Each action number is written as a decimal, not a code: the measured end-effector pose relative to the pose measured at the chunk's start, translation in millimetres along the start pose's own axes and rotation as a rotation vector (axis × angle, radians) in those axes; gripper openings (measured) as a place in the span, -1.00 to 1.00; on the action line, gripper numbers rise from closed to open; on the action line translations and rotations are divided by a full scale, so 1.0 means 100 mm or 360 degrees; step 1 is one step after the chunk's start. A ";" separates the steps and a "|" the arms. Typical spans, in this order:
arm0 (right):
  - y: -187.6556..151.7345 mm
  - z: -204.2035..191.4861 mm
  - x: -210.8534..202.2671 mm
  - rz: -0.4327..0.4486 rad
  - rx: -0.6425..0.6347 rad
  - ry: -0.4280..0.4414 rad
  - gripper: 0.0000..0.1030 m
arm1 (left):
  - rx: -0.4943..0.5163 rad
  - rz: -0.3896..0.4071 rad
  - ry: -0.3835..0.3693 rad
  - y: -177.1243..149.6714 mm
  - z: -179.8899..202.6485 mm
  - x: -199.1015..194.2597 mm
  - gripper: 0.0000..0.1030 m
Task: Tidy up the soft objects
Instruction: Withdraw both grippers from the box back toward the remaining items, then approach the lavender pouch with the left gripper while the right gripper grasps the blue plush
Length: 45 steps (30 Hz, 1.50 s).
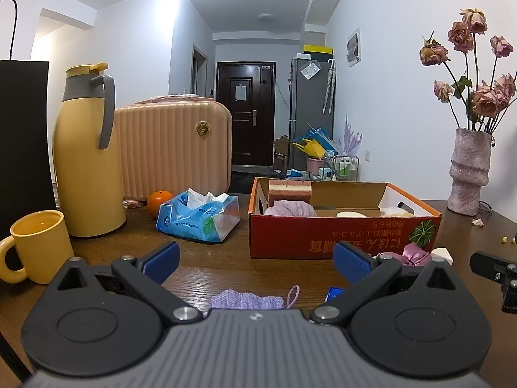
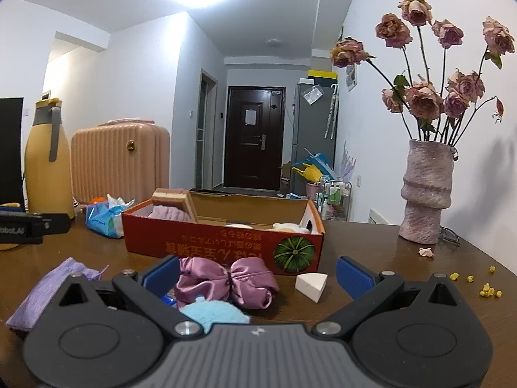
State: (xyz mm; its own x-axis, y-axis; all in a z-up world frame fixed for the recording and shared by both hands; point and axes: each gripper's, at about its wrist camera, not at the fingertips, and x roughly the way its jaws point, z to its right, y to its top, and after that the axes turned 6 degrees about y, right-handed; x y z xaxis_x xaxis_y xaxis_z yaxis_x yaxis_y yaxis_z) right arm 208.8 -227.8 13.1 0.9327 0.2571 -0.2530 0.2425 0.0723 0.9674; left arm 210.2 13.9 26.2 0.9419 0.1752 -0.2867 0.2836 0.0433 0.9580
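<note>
An open red cardboard box stands on the wooden table, holding a layered sponge, a purple knit item and pale soft pieces. My left gripper is open above a lilac cloth pouch. My right gripper is open too, with a pink satin scrunchie between its fingers, untouched. A light blue knit piece lies just under it. A white wedge sponge sits right of the scrunchie.
A yellow mug, yellow thermos, orange and blue tissue pack stand at the left. A pink case is behind them. A vase of dried roses stands at the right, with yellow crumbs nearby.
</note>
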 end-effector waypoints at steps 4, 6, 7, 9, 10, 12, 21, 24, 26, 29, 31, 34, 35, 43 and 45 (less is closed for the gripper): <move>0.00 -0.04 -0.01 -0.0007 -0.0019 0.0018 1.00 | -0.0003 -0.0007 0.0000 0.01 0.00 0.01 1.00; -0.01 -0.05 -0.01 -0.0010 -0.0027 0.0024 1.00 | -0.0004 -0.0010 -0.0002 0.00 0.00 0.01 1.00; -0.01 -0.06 -0.01 -0.0013 -0.0029 0.0029 1.00 | -0.0004 -0.0011 -0.0003 0.00 0.00 0.01 1.00; -0.02 -0.06 0.00 -0.0021 -0.0030 0.0036 1.00 | -0.0006 -0.0014 -0.0006 0.00 -0.01 0.01 1.00; -0.02 -0.06 0.00 -0.0026 -0.0031 0.0037 1.00 | -0.0007 -0.0015 -0.0007 0.00 -0.01 0.01 1.00; -0.03 -0.07 0.01 -0.0034 -0.0032 0.0036 1.00 | -0.0009 -0.0018 -0.0009 0.00 -0.01 0.02 1.00; -0.05 -0.06 0.05 -0.0080 -0.0030 0.0001 1.00 | -0.0028 -0.0035 -0.0009 0.00 -0.03 0.03 1.00; -0.06 -0.07 0.06 -0.0092 -0.0036 0.0003 1.00 | -0.0027 -0.0042 -0.0012 -0.01 -0.04 0.03 1.00; -0.06 -0.07 0.07 -0.0101 -0.0034 0.0003 1.00 | -0.0024 -0.0047 -0.0011 -0.01 -0.05 0.04 1.00; -0.07 -0.07 0.09 -0.0122 -0.0030 0.0002 1.00 | -0.0025 -0.0054 -0.0011 -0.01 -0.06 0.04 1.00; -0.08 -0.07 0.11 -0.0137 -0.0032 -0.0002 1.00 | -0.0024 -0.0059 -0.0009 -0.01 -0.08 0.05 1.00; -0.09 -0.07 0.13 -0.0165 -0.0031 0.0003 1.00 | -0.0024 -0.0071 0.0001 -0.02 -0.10 0.07 1.00; -0.10 -0.07 0.14 -0.0176 -0.0030 0.0005 1.00 | -0.0024 -0.0077 0.0005 -0.02 -0.11 0.07 1.00; -0.19 -0.13 0.29 -0.0307 -0.0039 0.0068 1.00 | -0.0021 -0.0120 0.0021 -0.05 -0.17 0.12 1.00; -0.21 -0.15 0.35 -0.0358 -0.0042 0.0093 1.00 | -0.0023 -0.0128 0.0021 -0.05 -0.17 0.13 1.00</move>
State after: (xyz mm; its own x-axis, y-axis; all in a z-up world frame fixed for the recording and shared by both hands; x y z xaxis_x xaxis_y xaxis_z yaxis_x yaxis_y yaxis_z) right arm 232.5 -206.0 -16.4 0.8386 0.2868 -0.4631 0.4350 0.1591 0.8863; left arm 218.0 32.9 17.6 0.9137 0.1836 -0.3625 0.3554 0.0716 0.9320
